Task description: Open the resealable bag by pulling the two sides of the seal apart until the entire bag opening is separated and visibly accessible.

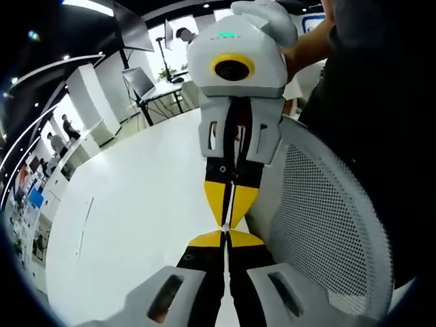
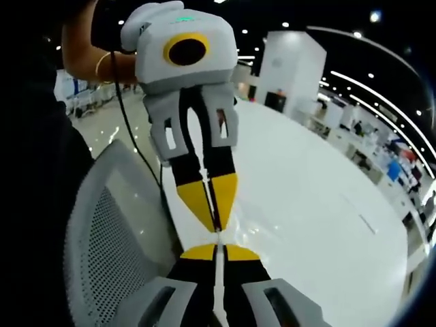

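Left tongs: the left tongs point(image 1: 225, 240) rise from the bottom centre of the left gripper view, with the yellow-tipped jaws pressed together and no gap showing at the tips.
Right tongs: the right tongs point(image 1: 228, 218) come down from the top centre of the same view. Their jaws are also closed, narrowing to a point.
Key relation: the two sets of tongs meet nose to nose in the middle of the frame, tips touching or all but touching. Both lie along one line running top to bottom of the picture. The right gripper view shows the same meeting, mirrored.
Resealable bag: I cannot make it out as a clear shape. A thin pale sliver point(image 2: 218, 286) runs between the closed jaws at the lower centre of the right gripper view. It may be the bag's film seen edge-on, or only the pale surface behind. If the bag is here, it is at the point where the tips meet.
Nearer hand: neither, since both tips reach the meeting point equally.
Likely step: each side seems to be pinched at the seal, ready to draw apart along the shared line. This is a judgement.
Surroundings: a white tabletop point(image 1: 136, 218) fills the left of the left gripper view, and a mesh chair back point(image 1: 334, 225) curves along the right.
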A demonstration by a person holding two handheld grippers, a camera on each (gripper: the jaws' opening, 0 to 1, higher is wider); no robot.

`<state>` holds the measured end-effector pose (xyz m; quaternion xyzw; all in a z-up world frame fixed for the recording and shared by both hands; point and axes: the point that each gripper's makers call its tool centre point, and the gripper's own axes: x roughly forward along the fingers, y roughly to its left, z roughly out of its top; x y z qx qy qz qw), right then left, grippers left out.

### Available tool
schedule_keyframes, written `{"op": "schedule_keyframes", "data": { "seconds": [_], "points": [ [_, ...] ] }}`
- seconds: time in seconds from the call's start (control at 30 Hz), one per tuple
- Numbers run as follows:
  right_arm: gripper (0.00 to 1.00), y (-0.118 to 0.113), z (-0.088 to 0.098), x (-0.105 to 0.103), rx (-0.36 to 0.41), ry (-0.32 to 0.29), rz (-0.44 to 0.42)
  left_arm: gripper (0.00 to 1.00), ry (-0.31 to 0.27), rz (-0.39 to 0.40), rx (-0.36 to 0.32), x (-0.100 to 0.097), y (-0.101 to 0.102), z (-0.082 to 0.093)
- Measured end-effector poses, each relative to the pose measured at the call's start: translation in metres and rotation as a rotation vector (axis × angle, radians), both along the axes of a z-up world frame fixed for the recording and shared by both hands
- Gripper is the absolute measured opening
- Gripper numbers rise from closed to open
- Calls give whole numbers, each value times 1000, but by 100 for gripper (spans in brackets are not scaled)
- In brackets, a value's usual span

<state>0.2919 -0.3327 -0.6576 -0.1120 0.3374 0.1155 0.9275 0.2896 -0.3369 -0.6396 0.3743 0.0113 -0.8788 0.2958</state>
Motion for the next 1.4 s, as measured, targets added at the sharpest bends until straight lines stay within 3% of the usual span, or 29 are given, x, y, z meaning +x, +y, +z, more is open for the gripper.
{"op": "schedule_keyframes", "data": {
  "seconds": [0.3, 0.57, 1.1, 1.4],
  "points": [
    [0, -1, -1, 2, -58, 22, 40, 0, 12, 16, 7, 2, -1, -2],
    [0, 2, 1, 5, -48, 11, 48, 2, 29, 62, 23, 1, -3, -5],
    [0, 1, 2, 6, -43, 3, 30, 0, 57, 78, 21, 2, -4, -2],
    [0, 6, 1, 8, -50, 6, 62, 0, 65, 63, 41, -1, -1, -2]
  ]
}}
